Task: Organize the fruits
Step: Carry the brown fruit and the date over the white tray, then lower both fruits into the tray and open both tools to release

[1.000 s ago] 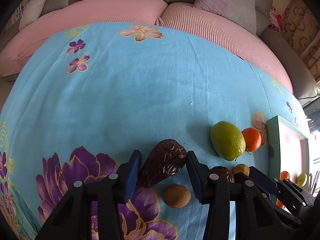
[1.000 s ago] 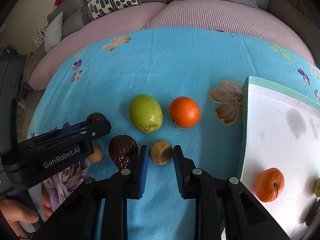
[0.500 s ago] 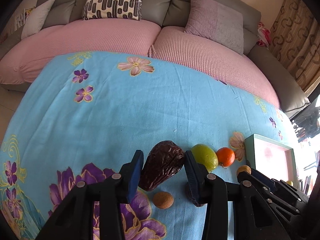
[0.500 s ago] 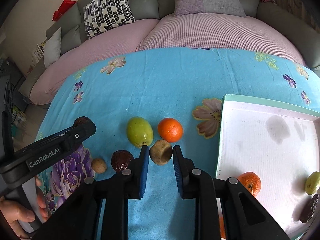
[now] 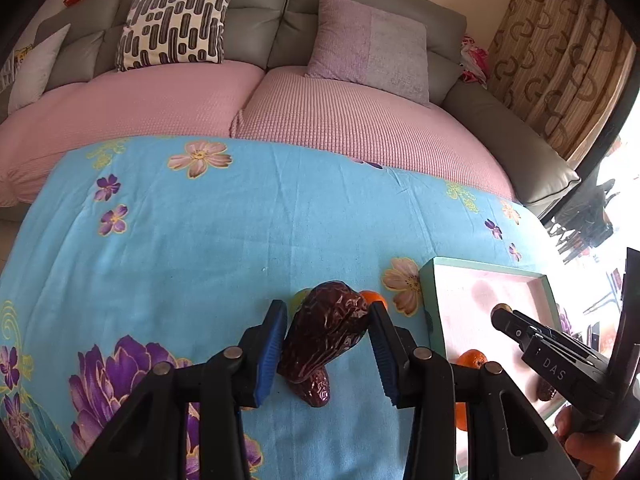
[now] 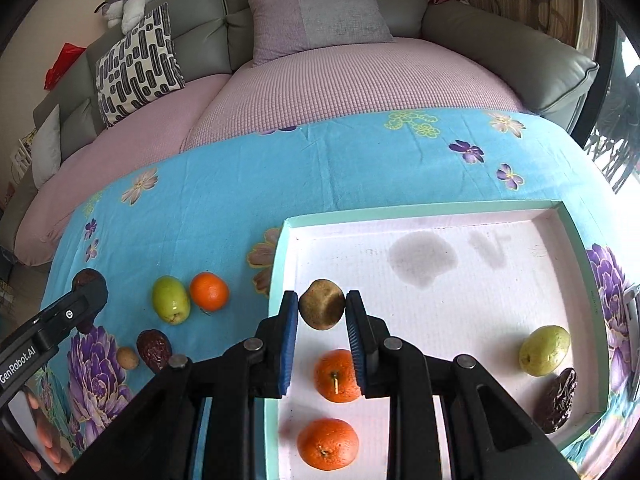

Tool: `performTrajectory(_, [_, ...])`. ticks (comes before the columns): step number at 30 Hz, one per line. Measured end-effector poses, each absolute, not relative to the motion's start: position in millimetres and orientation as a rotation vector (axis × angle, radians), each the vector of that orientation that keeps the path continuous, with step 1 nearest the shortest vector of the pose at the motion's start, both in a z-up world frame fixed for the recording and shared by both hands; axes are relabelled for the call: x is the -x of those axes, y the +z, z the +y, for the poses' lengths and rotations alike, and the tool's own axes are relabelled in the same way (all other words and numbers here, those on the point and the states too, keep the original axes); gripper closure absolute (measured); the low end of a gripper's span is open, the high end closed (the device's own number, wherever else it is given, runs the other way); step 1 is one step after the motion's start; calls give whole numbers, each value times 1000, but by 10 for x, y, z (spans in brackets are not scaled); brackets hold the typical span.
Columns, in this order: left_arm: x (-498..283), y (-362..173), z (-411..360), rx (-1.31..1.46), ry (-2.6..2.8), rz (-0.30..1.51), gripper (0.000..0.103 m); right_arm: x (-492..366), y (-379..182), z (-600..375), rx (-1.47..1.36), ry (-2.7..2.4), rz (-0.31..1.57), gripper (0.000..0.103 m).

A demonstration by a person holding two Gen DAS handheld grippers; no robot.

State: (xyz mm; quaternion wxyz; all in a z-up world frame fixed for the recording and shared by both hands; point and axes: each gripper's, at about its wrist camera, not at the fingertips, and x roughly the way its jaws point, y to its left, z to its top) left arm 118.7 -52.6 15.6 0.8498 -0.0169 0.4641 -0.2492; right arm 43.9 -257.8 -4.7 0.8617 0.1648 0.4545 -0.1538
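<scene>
- A blue floral cloth [image 6: 240, 184] is lying spread before a grey sofa [image 6: 480, 28] with pink seat covers.
- A brown round fruit [image 6: 322, 309] is being clamped by the right gripper [image 6: 322, 312] above the tray [image 6: 576, 240], at its 9 o'clock edge.
- A wrinkled dark fruit [image 5: 324, 334] is being clamped by the left gripper [image 5: 328, 332]; the green fruit [image 5: 299, 300] behind is mostly hidden, perhaps a pear.
</scene>
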Motion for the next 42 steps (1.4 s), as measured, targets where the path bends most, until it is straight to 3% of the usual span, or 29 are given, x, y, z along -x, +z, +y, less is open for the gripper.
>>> performTrajectory(23, [-747, 208, -1632, -151, -746, 863, 59, 95, -59, -3614, -416, -621, 921, 78])
performTrajectory(42, [-1075, -227, -2313, -256, -742, 935, 58, -8, -352, -3782, -459, -618, 991, 78])
